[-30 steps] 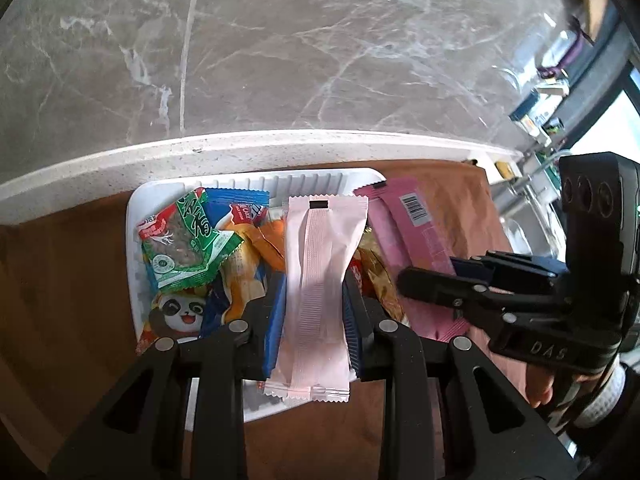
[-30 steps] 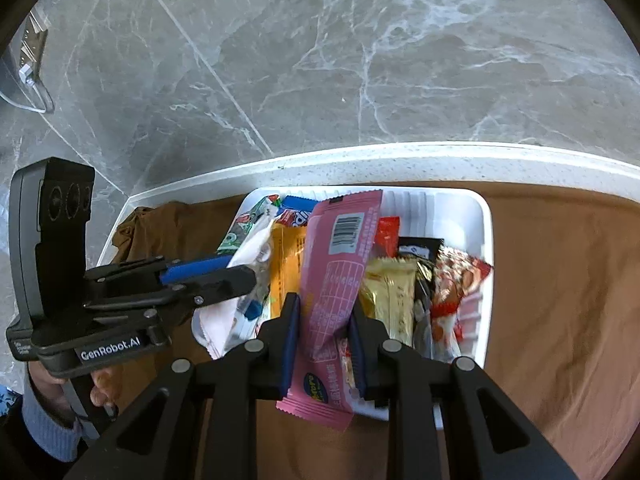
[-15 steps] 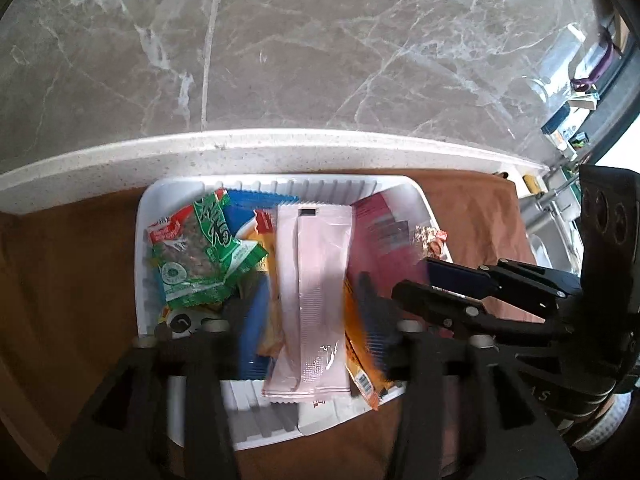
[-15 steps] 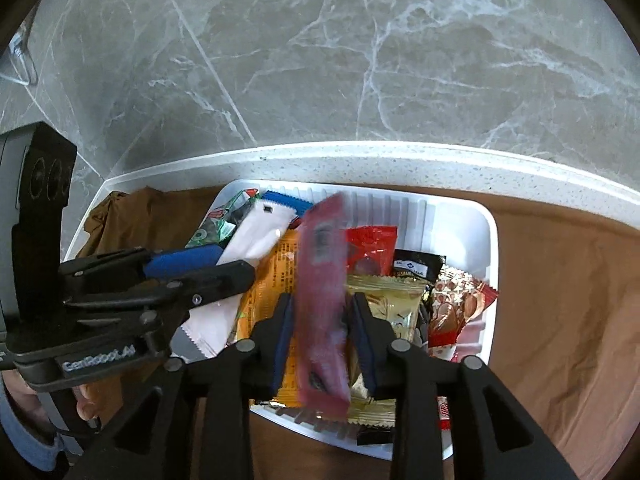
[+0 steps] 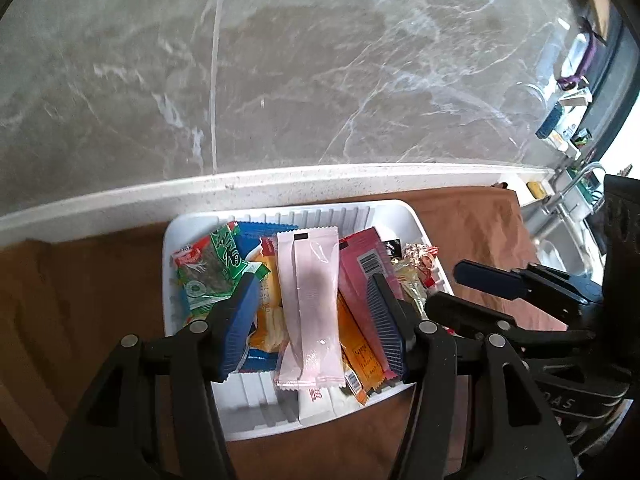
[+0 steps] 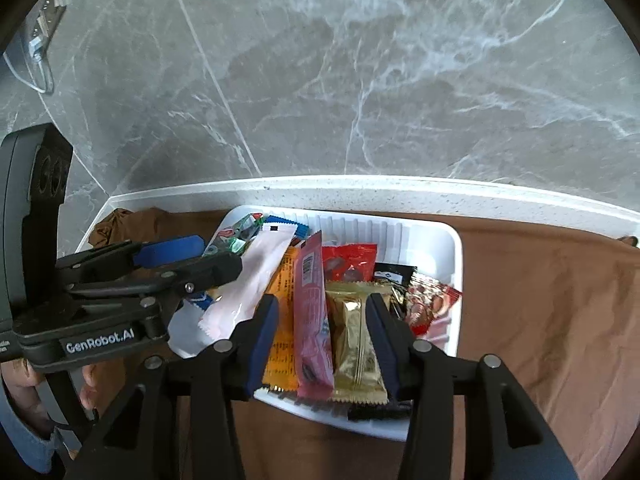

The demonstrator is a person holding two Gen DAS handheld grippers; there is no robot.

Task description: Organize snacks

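2 tongs (both agape) over 1 snack tray.

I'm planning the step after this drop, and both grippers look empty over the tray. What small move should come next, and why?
Probably lift both grippers clear of the white tray. The left gripper and right gripper are open, and the pale pink packet and dark pink bar lie loose among the snacks, so both look released.
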